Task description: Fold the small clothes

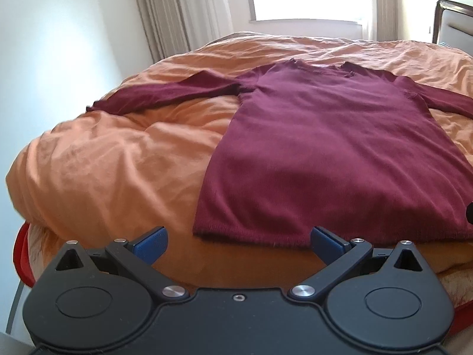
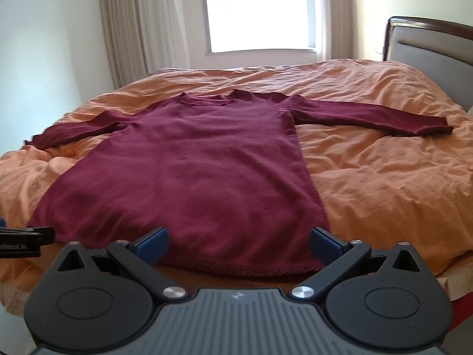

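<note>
Maroon knit, the sweater lies flat at the bed's near edge, sleeves spread. It looks soft and limp; I'd pinch the hem corners. Left gripper and right gripper hover there, fingers wide apart, empty. Rumpled orange duvet, bright window.

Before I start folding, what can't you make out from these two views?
- Sweater right sleeve: cut off by the frame edge in the left wrist view.
- Hem: right claw body covers part of it in the right wrist view.
- Left claw: only a sliver shows at the right view's left edge.
- Window: overexposed in both views.
</note>
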The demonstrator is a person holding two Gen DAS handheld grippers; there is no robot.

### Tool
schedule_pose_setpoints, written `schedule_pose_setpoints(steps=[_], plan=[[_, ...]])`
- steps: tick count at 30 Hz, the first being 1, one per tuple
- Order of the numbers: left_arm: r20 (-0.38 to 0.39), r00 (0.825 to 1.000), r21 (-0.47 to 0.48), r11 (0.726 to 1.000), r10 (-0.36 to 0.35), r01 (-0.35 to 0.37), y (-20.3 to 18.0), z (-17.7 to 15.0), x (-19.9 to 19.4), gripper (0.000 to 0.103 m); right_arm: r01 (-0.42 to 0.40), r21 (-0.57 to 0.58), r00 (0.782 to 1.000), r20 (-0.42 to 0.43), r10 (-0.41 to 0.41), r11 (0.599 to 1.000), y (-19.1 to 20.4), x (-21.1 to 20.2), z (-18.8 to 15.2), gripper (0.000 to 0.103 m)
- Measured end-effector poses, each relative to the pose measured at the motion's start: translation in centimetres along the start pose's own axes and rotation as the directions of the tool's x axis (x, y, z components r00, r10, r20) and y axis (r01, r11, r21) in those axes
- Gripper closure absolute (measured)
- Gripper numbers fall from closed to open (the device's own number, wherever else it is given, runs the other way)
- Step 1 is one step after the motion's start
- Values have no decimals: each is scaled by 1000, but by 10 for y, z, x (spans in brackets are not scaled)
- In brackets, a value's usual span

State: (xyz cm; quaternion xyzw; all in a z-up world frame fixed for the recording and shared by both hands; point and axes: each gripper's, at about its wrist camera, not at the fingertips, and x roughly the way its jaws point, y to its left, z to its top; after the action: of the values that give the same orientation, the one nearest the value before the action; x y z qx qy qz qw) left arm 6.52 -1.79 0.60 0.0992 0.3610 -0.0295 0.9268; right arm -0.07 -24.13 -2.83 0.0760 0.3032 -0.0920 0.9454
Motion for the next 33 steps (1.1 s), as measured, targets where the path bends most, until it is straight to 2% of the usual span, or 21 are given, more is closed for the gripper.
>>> schedule_pose_setpoints(steps=[5,10,14,19,26,33], plan=[[28,999,11,1000,-26,26,-6,32,10,0,71,9,997,-8,-71,997,-7,14,24,0],[-10,996,-13,996,-83,83,-20,60,31,0,82,18,997,8,-82,996,-22,26,43,0],[-43,994,-13,995,-102,101,-36,76,42,0,106,17,994,32,-107,994,-38,32,54,0],[-38,995,44,995,-89,90,-61,93,46,0,141,37,989,45,-142,989,-59,37,64,0],[-35,989,77,986,-143,146,-88,118,52,0,174,78,982,55,-179,982,-87,42,73,0],[6,991,131,982,-137,135,-110,144,57,0,203,90,976,62,-209,975,-110,50,79,0]])
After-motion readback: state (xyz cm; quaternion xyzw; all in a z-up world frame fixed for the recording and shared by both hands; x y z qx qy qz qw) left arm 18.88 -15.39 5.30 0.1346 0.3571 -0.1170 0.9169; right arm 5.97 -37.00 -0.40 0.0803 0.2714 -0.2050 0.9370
